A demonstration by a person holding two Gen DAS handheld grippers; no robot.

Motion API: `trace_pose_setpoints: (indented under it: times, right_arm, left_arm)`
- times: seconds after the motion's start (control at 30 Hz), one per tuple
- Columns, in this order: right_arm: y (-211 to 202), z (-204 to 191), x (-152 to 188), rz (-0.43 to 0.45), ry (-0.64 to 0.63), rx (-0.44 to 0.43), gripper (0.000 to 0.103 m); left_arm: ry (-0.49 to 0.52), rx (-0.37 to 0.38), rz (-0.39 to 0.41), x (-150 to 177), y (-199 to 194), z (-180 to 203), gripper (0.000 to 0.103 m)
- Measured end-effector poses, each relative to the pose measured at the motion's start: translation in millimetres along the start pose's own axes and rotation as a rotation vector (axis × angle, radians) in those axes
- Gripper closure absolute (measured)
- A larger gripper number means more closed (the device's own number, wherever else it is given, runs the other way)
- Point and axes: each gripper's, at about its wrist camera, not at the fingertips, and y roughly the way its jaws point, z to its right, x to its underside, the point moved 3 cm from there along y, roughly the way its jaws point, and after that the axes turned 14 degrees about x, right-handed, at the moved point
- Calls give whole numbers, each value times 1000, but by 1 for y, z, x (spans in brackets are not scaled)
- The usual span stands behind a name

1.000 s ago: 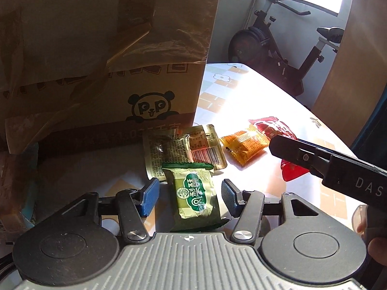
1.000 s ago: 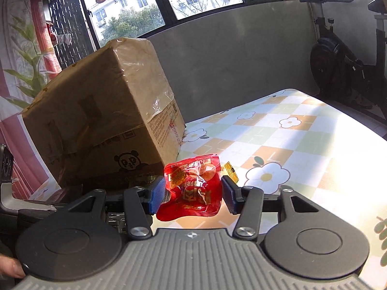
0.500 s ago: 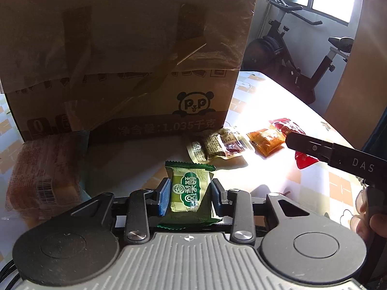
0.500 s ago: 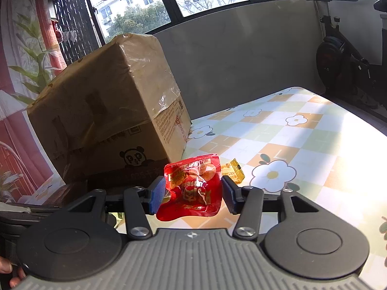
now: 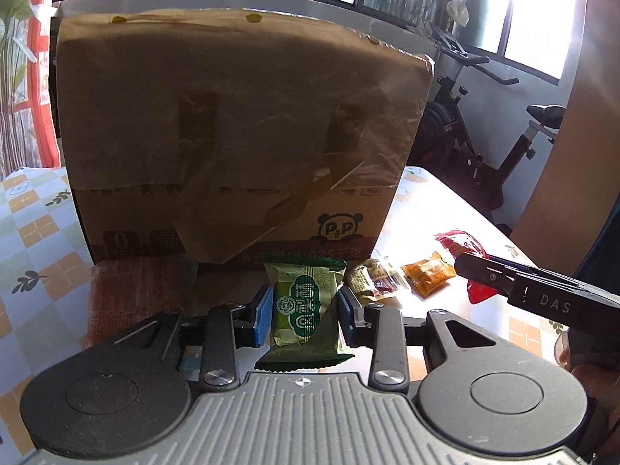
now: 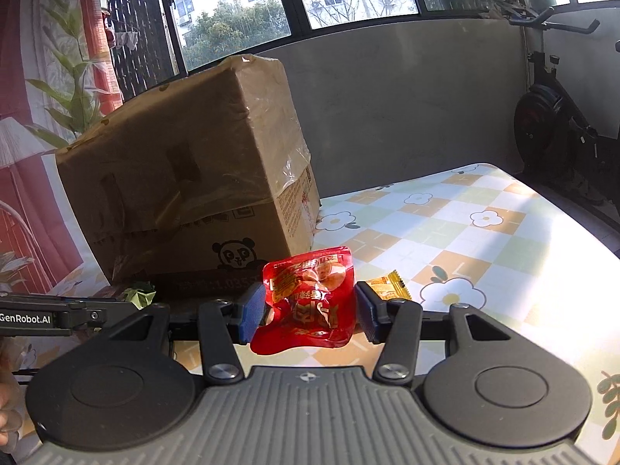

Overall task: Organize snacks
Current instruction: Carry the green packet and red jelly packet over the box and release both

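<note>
A: Left wrist view?
B: The left tool (image 5: 304,319), lower centre, is clamped on a crinkly green foil snack packet (image 5: 304,310), long axis upright.
A: Right wrist view?
B: The right tool (image 6: 310,316) grips a glossy red plastic snack pouch (image 6: 310,302), centre frame, upright.

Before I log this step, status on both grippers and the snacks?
Left gripper shut on green packet. Right gripper shut on red packet. Orange packet and brown packet on table. Cardboard box close ahead.
</note>
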Motion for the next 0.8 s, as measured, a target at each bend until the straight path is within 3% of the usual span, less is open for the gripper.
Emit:
trace_pose_setpoints:
  times: [0.23, 0.37, 0.57, 0.8]
  right_arm:
    - [-27, -27, -79, 172, -17, -90, 50]
    - [-17, -55, -131, 227, -62, -143, 50]
    - [25, -107, -170, 224, -160, -199, 50]
    - [78, -162, -183, 151, -262, -226, 49]
  left_arm:
    - [115, 33, 161, -77, -51, 5, 66]
    - [129, 2, 243, -130, -70, -7, 65]
    - [174, -98, 253, -174, -66, -32, 65]
    - [71, -168, 263, -193, -50, -82, 65]
